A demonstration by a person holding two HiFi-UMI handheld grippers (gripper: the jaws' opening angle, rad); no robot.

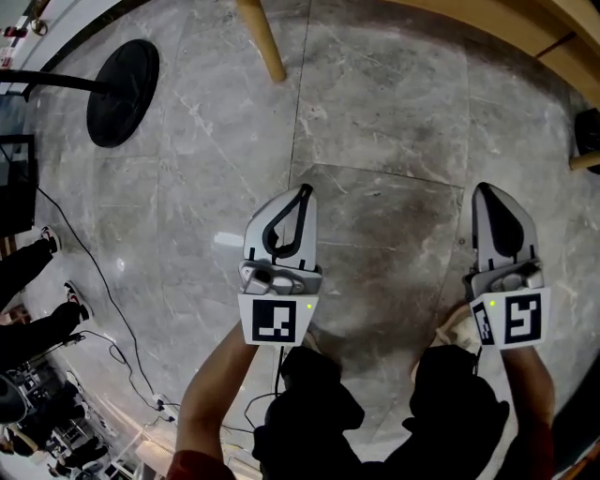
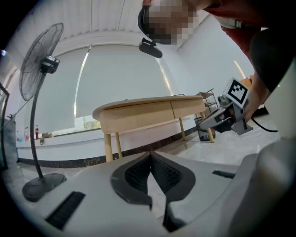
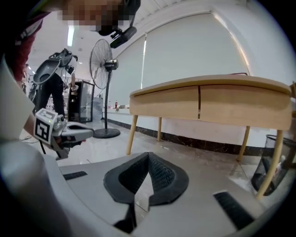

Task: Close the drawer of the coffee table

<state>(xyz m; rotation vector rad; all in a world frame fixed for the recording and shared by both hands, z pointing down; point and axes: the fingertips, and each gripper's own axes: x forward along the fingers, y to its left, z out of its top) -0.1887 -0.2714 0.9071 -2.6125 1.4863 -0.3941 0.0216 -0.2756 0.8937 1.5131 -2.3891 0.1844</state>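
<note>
**Both grippers shut and empty, away from the table**

Head view: the left gripper (image 1: 301, 199) sits at centre-left and the right gripper (image 1: 489, 199) at centre-right. Both are held over the grey tiled floor (image 1: 375, 122), each with its jaws together. A table leg (image 1: 262, 37) enters at the top and a fan base (image 1: 122, 92) lies at the upper left. The table's edge (image 1: 525, 28) crosses the upper right corner.

Left gripper view: the jaws meet at their tips in the lower centre, with nothing between them. The table (image 2: 152, 107) stands in mid-frame, apart from the gripper. Its drawer fronts (image 2: 141, 115) look flush with the frame. A fan (image 2: 41, 60) is at the left and the right gripper (image 2: 226, 115) at the right edge.

Right gripper view: the jaws are together and empty, low in the frame. The table (image 3: 212, 88) fills the centre right, and its two drawer fronts (image 3: 166, 102) sit side by side, seemingly flush. A fan (image 3: 104, 60) stands at the upper left. The left gripper (image 3: 69, 133) is at the left and a bin (image 3: 273, 162) at the lower right.
</note>
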